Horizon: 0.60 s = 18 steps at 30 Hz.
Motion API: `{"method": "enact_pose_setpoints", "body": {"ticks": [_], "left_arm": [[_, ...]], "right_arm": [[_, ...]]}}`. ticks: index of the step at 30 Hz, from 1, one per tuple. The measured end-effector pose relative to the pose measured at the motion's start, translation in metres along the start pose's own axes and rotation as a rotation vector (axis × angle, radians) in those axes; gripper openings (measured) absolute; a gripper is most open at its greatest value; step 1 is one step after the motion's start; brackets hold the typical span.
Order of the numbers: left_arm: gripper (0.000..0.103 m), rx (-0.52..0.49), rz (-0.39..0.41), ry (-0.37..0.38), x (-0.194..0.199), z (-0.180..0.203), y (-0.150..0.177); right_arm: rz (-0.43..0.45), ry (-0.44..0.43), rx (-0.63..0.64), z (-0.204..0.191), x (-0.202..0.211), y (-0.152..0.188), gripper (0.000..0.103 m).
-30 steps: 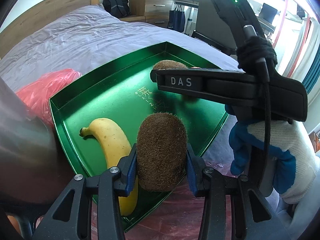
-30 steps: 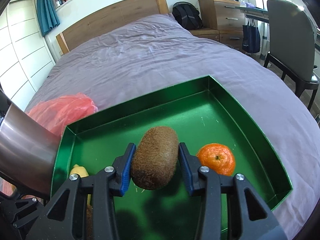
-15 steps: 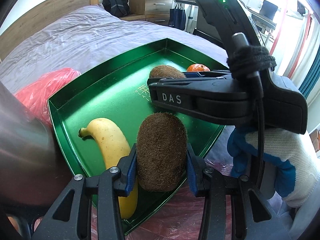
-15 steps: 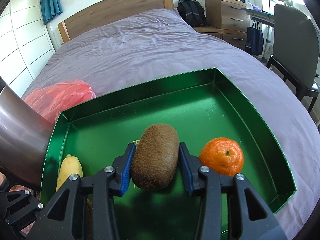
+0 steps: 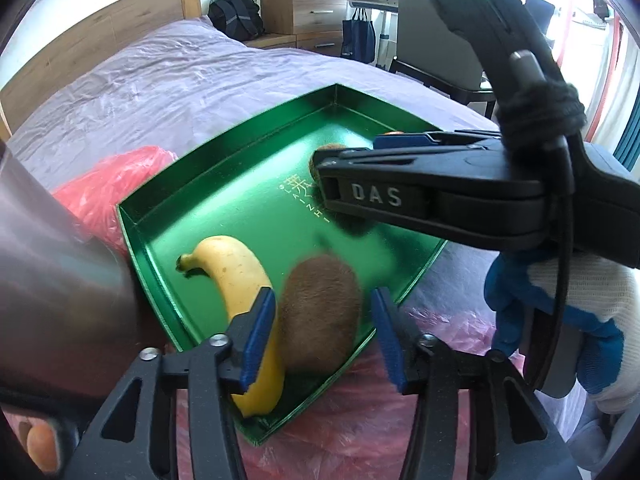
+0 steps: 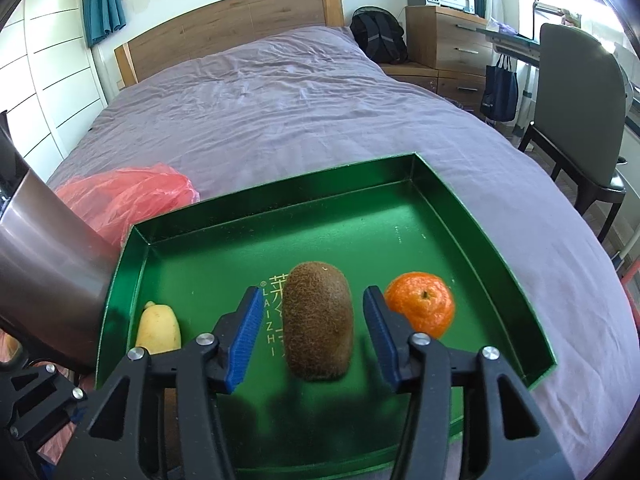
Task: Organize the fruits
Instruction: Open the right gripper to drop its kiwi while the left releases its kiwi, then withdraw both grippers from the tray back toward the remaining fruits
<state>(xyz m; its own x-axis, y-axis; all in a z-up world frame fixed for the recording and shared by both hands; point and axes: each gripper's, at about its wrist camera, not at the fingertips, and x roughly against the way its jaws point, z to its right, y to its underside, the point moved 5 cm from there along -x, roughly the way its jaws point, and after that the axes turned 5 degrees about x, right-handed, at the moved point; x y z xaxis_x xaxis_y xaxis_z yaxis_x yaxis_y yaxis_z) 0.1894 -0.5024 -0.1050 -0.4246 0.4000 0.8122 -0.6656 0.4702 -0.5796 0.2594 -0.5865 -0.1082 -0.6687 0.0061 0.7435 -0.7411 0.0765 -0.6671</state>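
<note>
Black claw (image 5: 324, 336); blue pads (image 5: 258, 336)

Two kiwis (image 6: 319, 322), banana (image 5: 236, 276), orange (image 6: 420, 304), seemingly in tray (image 6: 280, 208).

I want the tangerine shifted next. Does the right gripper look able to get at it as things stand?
Probably yes. The right gripper is open, and the tangerine lies uncovered in the green tray just beyond its right finger. It would first need to clear the kiwi between its fingers.

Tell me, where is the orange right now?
The orange sits in the green tray, on its right side in the right wrist view, just right of the kiwi between the right gripper fingers.
</note>
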Motion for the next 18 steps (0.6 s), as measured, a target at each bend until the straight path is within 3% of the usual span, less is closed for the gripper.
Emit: {"method": "enact_pose_setpoints", "body": {"ticks": [3,11,18], "left_arm": [[0.049,-0.006,0.008,0.004,0.012,0.001,0.002],[0.053,-0.024,0.043,0.021,0.051,0.008,0.004],[0.057,-0.031,0.074,0.029,0.095,0.01,0.018]], "right_arm": [[0.009,0.005,0.003,-0.001,0.014,0.002,0.091],[0.048,0.023,0.006,-0.008,0.066,0.006,0.1],[0.062,0.029,0.003,-0.019,0.107,0.017,0.101]]}}
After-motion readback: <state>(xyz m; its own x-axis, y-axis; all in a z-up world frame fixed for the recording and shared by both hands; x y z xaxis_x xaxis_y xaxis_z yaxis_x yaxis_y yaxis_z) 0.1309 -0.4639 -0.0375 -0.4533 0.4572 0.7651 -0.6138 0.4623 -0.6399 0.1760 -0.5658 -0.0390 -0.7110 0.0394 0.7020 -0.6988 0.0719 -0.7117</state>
